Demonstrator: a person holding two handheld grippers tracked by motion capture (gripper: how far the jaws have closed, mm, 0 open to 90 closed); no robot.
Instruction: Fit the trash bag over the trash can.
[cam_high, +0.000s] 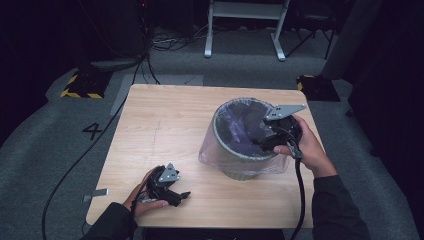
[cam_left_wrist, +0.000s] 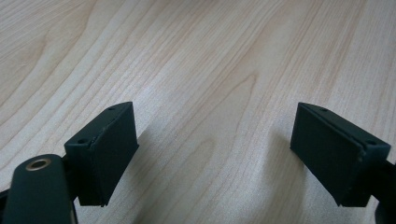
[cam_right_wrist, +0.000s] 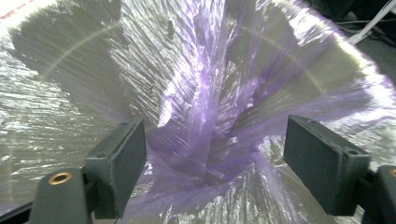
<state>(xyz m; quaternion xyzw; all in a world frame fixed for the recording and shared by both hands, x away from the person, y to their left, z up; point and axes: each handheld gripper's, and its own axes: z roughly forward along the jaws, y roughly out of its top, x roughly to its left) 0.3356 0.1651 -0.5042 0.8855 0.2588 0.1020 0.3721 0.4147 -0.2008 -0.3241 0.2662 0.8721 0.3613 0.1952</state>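
Tongs in my right hand (cam_high: 270, 136) gaped empty inside the purple-lined bin (cam_high: 235, 167), while my left tongs (cam_high: 181, 196) rested wide open and empty on the worktop (cam_high: 165, 120).

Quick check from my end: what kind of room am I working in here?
Probably a lab or recording studio, not a home. A lone wooden table stands on grey carpet, with cables trailing across the floor, yellow-and-black hazard-striped blocks beside it, and a floor marking "4". The surroundings are dark.
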